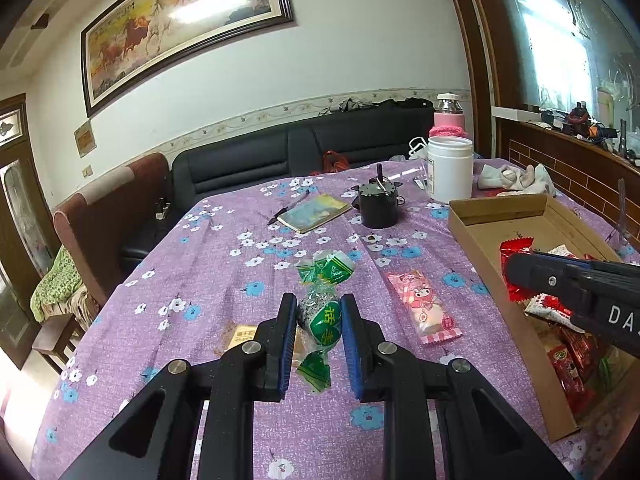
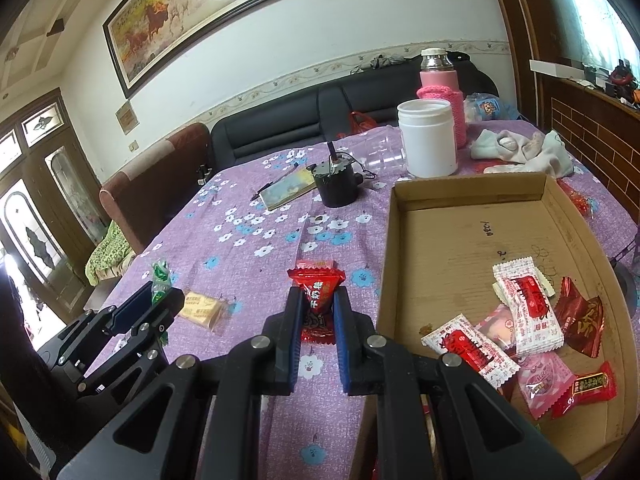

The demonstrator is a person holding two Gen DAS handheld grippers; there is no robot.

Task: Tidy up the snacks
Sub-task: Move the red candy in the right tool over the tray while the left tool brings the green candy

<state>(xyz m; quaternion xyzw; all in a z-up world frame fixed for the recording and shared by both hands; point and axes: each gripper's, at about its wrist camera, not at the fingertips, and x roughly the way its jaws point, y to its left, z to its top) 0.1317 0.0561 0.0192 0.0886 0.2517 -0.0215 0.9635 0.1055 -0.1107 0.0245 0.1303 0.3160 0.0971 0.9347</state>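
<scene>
Left wrist view: left gripper (image 1: 319, 322) fingers clamp a green candy (image 1: 322, 320) between them, and the right gripper (image 2: 316, 304) fingers pinch a red candy (image 2: 317, 294). Looks like mid-carry; next both go right, over the cardboard box (image 2: 472, 196), then let go. Box's near edge is cut off.

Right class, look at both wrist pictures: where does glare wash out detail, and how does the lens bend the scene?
Left wrist view: glare whitens the glass of the horse painting and the window is blown out; the wall border curves and the corners go black. Right wrist view: the same glare on the painting, the door panes at left overexposed, and the cardboard box edges bow outward.
</scene>
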